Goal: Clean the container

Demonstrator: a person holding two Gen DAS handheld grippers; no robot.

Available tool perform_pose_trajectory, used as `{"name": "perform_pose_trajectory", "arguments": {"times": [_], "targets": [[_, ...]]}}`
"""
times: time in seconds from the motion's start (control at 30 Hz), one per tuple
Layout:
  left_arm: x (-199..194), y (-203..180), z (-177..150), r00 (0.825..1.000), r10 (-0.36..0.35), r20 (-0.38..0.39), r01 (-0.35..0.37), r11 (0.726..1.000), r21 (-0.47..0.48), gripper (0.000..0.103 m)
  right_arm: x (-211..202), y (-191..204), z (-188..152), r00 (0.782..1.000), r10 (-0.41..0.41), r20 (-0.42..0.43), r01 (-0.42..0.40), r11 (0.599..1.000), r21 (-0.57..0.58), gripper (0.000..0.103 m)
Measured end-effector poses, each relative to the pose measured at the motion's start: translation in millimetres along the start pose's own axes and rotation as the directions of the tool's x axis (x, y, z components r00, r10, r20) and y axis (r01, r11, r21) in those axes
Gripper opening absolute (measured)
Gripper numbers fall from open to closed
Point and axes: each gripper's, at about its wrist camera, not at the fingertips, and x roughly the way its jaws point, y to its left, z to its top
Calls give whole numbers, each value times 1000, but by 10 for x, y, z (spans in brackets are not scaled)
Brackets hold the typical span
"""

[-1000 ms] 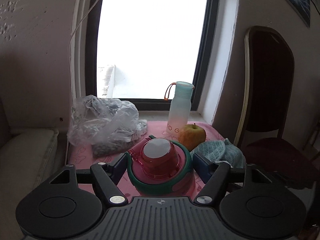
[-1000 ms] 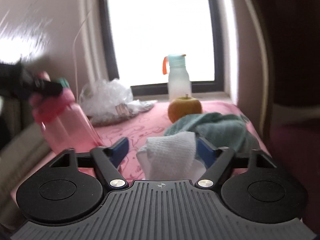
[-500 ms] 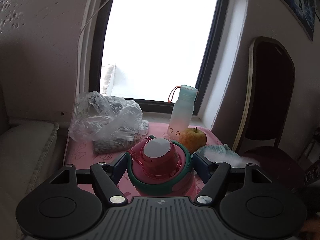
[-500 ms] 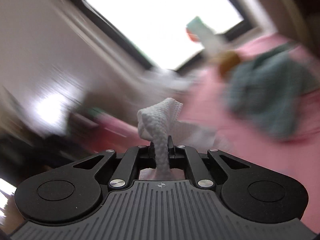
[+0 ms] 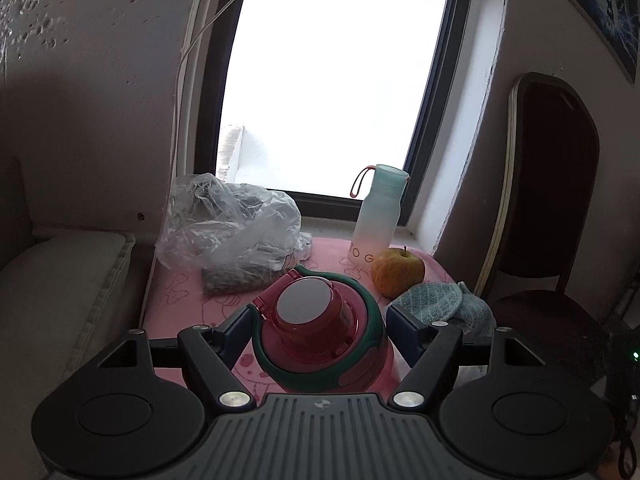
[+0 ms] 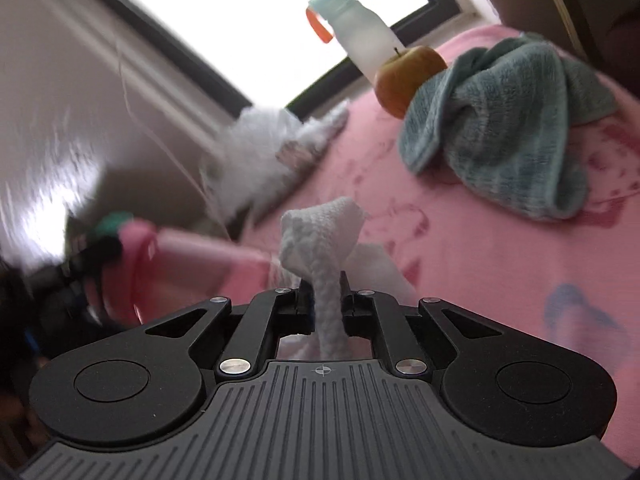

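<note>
Sitting clamped between the left jaws, pink container (image 5: 320, 332); right jaws pinch white cloth (image 6: 326, 248).

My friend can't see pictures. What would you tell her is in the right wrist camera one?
The right gripper pinches a white cloth that sticks up between its fingers. Behind it, on a pink tablecloth, lie a teal towel, an apple and a pale bottle by the window. A blurry pink bottle is at left.
</note>
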Motion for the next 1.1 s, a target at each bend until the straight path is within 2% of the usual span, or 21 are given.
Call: {"name": "perform_pose_trajectory", "arguments": {"times": [0.17, 0.27, 0.43, 0.53, 0.57, 0.67, 0.77, 0.9, 0.97, 1.1], "targets": [[-22, -8, -15, 1000, 9, -2, -9, 1000, 6, 72, 25, 209, -125, 997, -15, -80, 6, 993, -117, 11], [-24, 0, -17, 1000, 11, -5, -11, 1000, 2, 72, 52, 380, -185, 993, 17, -116, -36, 986, -164, 11], [-29, 11, -22, 1000, 12, -8, -12, 1000, 0, 72, -59, 665, -213, 984, 136, -116, -159, 964, -213, 11], [-26, 10, -14, 1000, 13, -10, -13, 1000, 0, 72, -111, 721, -184, 964, 247, -95, -262, 942, -209, 11], [-25, 6, -11, 1000, 13, -11, -13, 1000, 2, 72, -106, 712, -180, 960, 262, -93, -276, 939, -204, 11], [-14, -11, -1, 1000, 14, -14, -14, 1000, 9, 72, 16, 508, -184, 972, 204, -120, -219, 966, -138, 11], [3, -16, 6, 1000, 9, -14, -8, 1000, 19, 72, 146, 98, -211, 980, 126, -156, -125, 992, 18, 11], [28, -4, 13, 1000, 5, -13, -5, 1000, 19, 72, 75, -269, -165, 993, 37, -112, -22, 991, 130, 11], [46, 12, 24, 1000, 5, -15, -5, 1000, 9, 72, 1, -311, -76, 998, 47, -50, -40, 989, 140, 11], [70, 20, 37, 1000, 11, -17, -11, 1000, -4, 72, 38, -435, 46, 983, 170, 63, -180, 960, 216, 12]]}}
